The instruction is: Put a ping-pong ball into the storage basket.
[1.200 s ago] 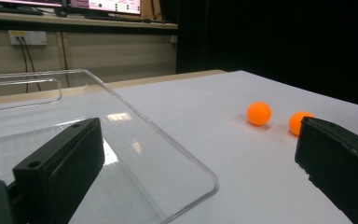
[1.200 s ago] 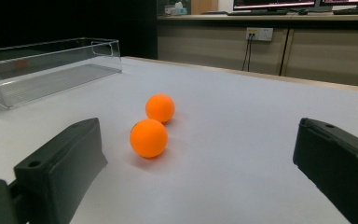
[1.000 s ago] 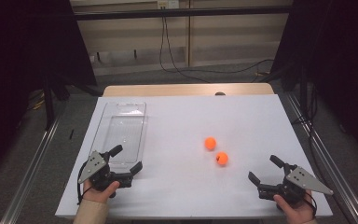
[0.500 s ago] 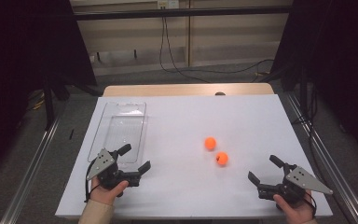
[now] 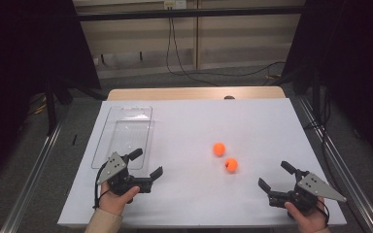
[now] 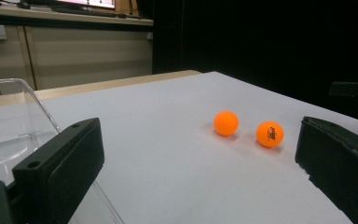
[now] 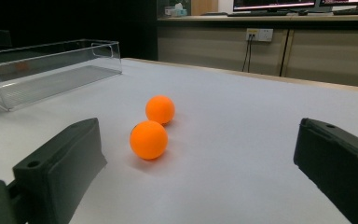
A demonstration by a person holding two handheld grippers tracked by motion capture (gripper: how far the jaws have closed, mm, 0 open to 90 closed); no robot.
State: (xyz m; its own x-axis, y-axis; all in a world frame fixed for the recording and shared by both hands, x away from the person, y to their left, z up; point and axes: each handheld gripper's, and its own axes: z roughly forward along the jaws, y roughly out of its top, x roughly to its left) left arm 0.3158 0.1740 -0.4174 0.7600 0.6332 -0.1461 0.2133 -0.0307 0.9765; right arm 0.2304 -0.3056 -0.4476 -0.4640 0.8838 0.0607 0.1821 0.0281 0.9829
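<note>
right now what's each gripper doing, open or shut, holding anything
Left gripper: open, holding nothing, beside the clear tray.
Right gripper: open, holding nothing, near the two orange balls.

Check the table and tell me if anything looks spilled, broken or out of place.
Nothing stands out. The two orange balls rest close together on the white table, and the clear plastic tray sits flat and empty at the left. Both tongs are open, holding nothing.
</note>
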